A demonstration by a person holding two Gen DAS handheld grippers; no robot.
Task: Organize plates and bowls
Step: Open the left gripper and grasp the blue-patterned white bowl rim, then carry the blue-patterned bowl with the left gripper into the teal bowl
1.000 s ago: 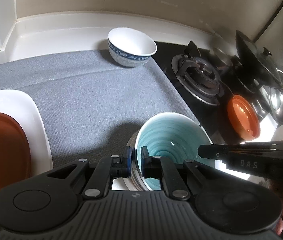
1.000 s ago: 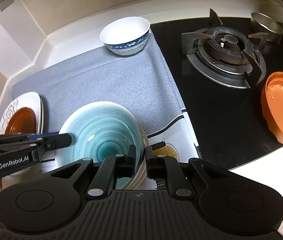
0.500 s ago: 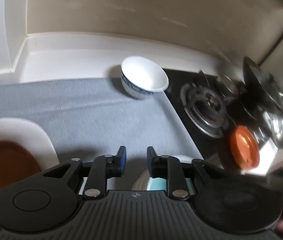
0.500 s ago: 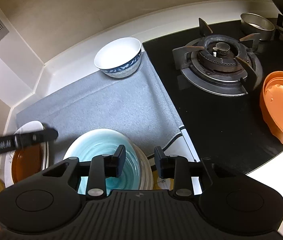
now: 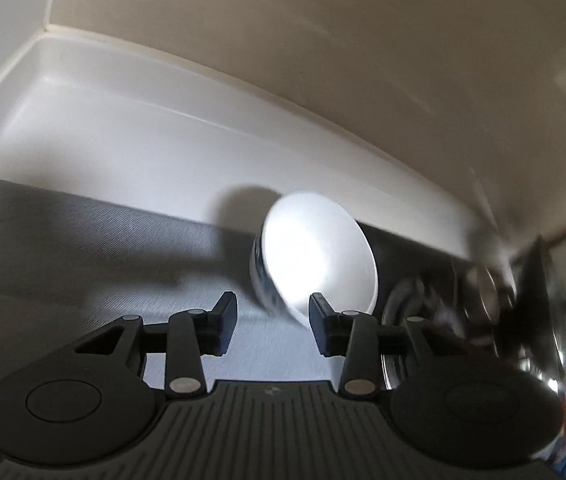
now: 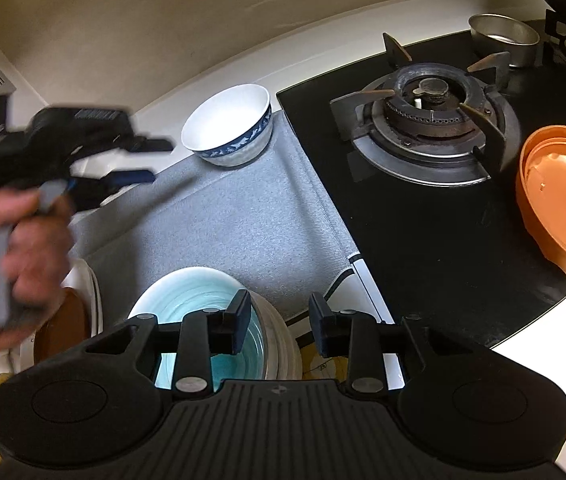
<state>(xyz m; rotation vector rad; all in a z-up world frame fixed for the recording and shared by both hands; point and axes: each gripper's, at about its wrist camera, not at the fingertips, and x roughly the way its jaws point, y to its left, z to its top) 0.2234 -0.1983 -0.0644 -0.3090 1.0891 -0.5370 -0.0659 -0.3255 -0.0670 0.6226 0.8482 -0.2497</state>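
Beige wall and a white bench (image 6: 539, 332) frame the scene, with a grey mat (image 6: 251, 216) beside a black gas hob (image 6: 435, 208). Motion blur smears the left wrist view, so the cookware at its right edge cannot be identified. The white and blue bowl (image 5: 315, 256) (image 6: 229, 126) stands at the mat's far corner, just ahead of the left tongs (image 5: 273, 316) (image 6: 145, 160); their jaws stand apart, have just been opening, and hold nothing. The left hand (image 6: 11, 248) is blurred. The teal bowl (image 6: 199, 308) sits on stacked plates, partly hidden under the right tongs (image 6: 279, 330), whose jaws stand apart astride its rim without pressing it. A brown plate (image 6: 63, 328) is cut off at the left. An orange dish (image 6: 559, 200) lies on the hob.
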